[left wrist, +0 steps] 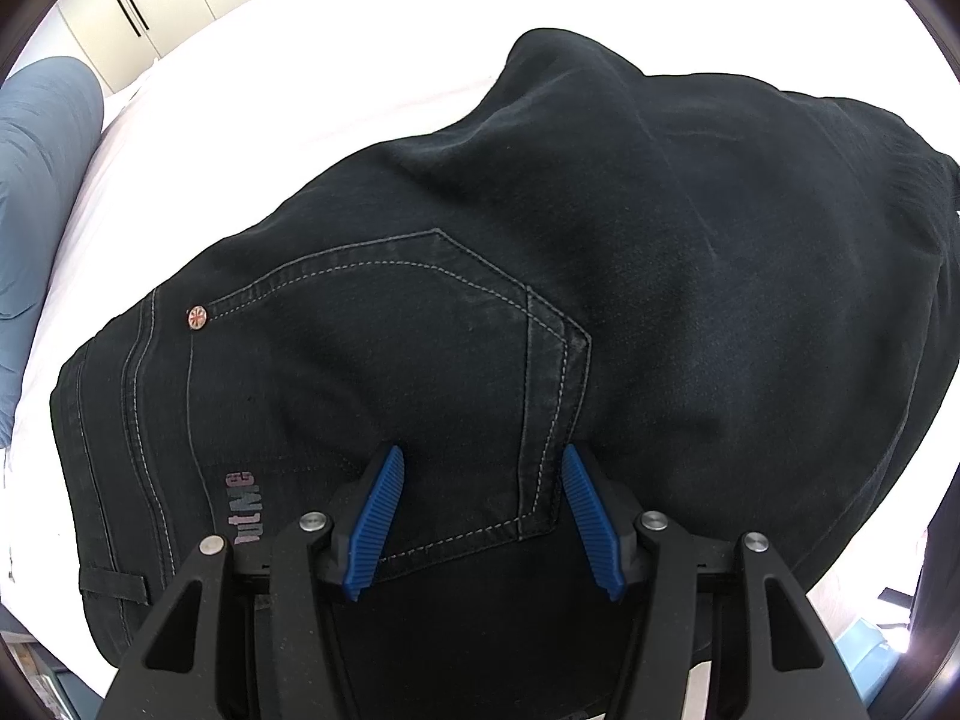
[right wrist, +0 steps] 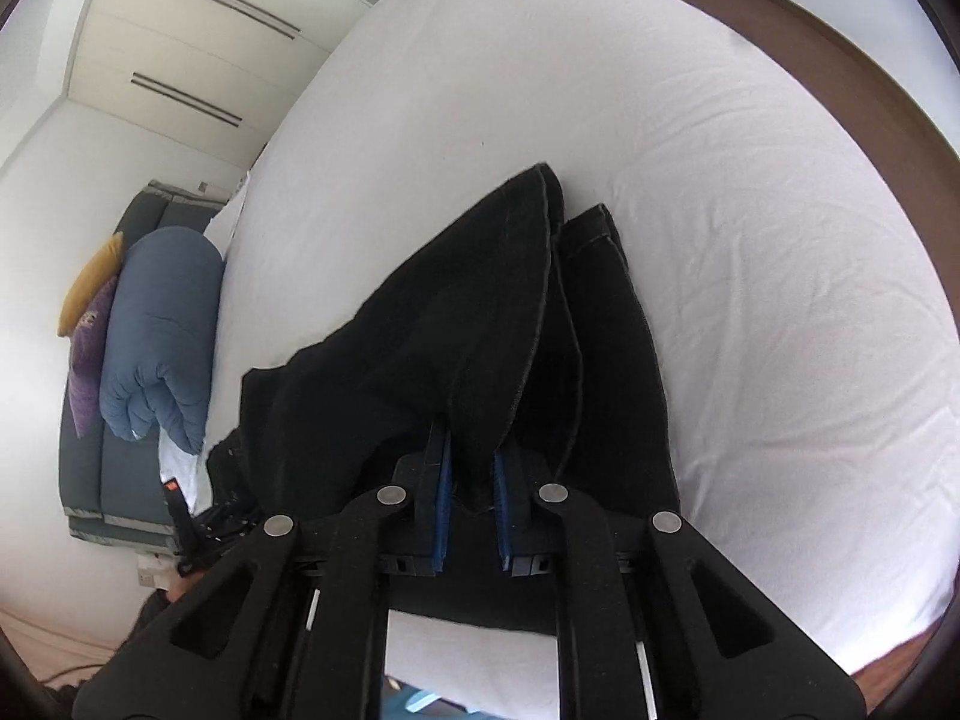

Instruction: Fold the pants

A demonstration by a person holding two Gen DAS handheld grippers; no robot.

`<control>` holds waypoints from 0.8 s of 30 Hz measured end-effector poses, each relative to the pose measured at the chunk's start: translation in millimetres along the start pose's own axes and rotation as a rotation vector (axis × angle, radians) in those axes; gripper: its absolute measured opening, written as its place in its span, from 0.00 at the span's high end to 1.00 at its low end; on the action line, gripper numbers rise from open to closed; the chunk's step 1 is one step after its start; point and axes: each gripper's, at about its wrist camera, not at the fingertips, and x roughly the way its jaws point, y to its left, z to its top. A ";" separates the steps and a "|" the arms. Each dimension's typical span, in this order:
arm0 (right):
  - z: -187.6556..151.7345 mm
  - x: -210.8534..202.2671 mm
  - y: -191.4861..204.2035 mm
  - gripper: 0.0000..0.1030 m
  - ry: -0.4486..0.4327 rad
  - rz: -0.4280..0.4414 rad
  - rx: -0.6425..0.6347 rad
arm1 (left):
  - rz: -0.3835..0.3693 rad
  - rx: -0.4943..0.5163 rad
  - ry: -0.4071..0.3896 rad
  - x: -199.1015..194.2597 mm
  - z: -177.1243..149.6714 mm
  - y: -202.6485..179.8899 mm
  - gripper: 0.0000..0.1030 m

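Black jeans [left wrist: 600,252] lie on a white bed sheet [left wrist: 360,78], back pocket [left wrist: 390,330] facing up. My left gripper [left wrist: 480,456] points steeply down over that pocket. Its blue pads [left wrist: 381,498] stand apart, tips at the cloth, and the pocket's seam runs between them. In the right wrist view the jeans [right wrist: 618,360] stretch away across the sheet [right wrist: 750,240]. My right gripper [right wrist: 471,468] is shut on a raised fold of a leg [right wrist: 450,324], which drapes over its fingertips and hides them. Both hems lie at the far end.
A rolled blue duvet [right wrist: 162,330] lies beside the bed's left edge on a grey couch [right wrist: 84,468], with yellow and purple cushions behind it. A white wardrobe [right wrist: 198,42] stands beyond. The bed's brown frame [right wrist: 852,78] curves along the right.
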 end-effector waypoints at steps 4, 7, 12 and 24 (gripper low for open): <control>6.1 -46.5 4.9 0.97 -0.018 0.016 0.051 | -0.006 0.011 -0.003 -0.7 -0.2 0.8 0.42; 12.4 -54.4 -16.5 0.97 0.060 -0.063 0.123 | -0.013 0.016 -0.008 0.0 0.2 3.0 0.42; -10.6 -52.4 -70.7 0.96 0.054 -0.150 0.300 | -0.018 0.008 -0.021 -0.1 -1.9 6.6 0.42; -92.3 -28.2 -14.9 0.06 -0.178 0.260 0.351 | -0.015 0.003 -0.035 -1.0 -6.9 9.2 0.41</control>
